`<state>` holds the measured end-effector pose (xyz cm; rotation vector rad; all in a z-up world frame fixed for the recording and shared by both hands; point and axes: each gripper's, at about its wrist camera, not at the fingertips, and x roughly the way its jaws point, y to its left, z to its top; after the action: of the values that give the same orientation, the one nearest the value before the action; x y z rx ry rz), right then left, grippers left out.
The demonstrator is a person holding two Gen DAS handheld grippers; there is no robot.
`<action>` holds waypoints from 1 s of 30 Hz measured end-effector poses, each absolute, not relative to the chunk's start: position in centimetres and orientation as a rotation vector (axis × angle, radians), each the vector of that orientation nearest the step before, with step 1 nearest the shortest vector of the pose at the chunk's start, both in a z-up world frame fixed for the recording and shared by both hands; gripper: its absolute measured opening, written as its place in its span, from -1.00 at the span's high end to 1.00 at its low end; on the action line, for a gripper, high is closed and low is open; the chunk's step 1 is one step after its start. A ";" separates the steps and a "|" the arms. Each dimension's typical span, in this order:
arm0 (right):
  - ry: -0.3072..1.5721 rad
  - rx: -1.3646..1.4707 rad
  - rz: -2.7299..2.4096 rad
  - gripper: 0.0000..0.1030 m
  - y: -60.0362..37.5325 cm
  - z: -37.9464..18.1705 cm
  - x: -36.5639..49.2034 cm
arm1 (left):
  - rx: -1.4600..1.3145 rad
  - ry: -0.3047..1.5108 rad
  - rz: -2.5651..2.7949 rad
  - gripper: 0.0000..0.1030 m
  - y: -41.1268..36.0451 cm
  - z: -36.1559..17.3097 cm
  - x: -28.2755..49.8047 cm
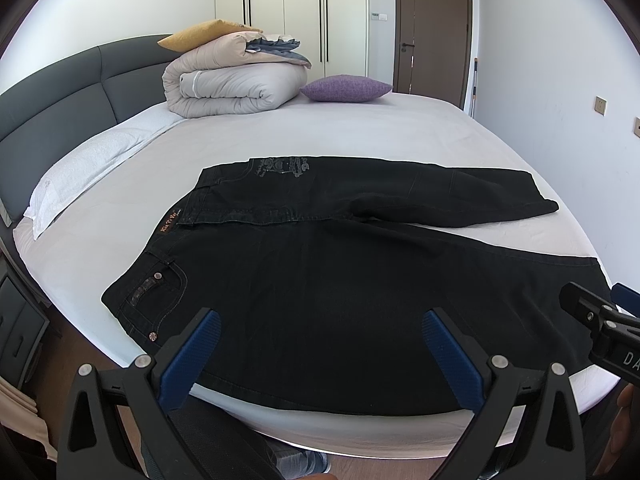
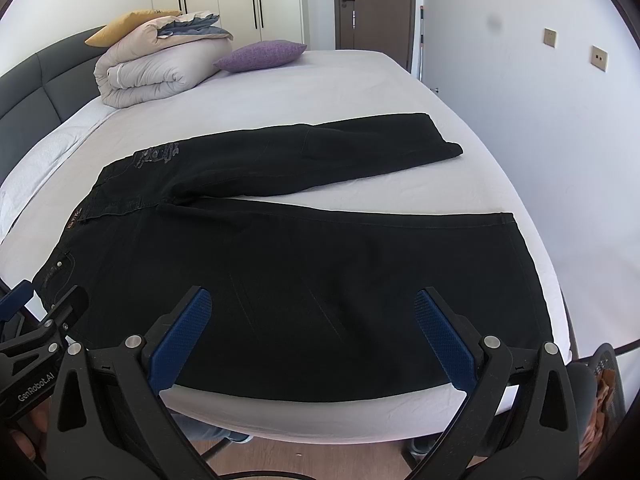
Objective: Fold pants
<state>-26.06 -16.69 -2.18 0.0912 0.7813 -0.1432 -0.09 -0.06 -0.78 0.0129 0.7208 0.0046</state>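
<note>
Black jeans (image 1: 320,280) lie flat on the white bed (image 1: 320,136), waist to the left, both legs spread to the right; they also show in the right wrist view (image 2: 304,272). My left gripper (image 1: 320,320) is open and empty, hovering over the near leg by the front bed edge. My right gripper (image 2: 312,300) is open and empty, hovering over the near leg further right. The right gripper also shows at the right edge of the left wrist view (image 1: 596,312).
A rolled duvet (image 1: 236,80), a yellow pillow (image 1: 204,32) and a purple cushion (image 1: 346,88) sit at the far side. A grey headboard (image 1: 60,108) runs along the left. A wall (image 2: 560,100) stands close on the right.
</note>
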 end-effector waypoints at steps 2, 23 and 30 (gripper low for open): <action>0.782 0.092 -0.142 -1.00 -16.6 -2.2 -26.1 | 0.017 0.722 0.006 -1.00 -0.9 -1.4 -0.4; 0.787 0.171 0.088 -1.00 -19.8 -2.8 -17.6 | 0.046 0.804 -0.208 -1.00 6.1 -2.4 11.5; 0.764 0.049 0.252 -0.99 -20.2 -1.6 -11.3 | 0.240 0.818 -0.230 -1.00 9.8 0.0 25.9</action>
<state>-11.27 -20.20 -1.57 0.0489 0.7644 0.2517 25.89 9.77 -0.01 0.2400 0.8183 -0.2300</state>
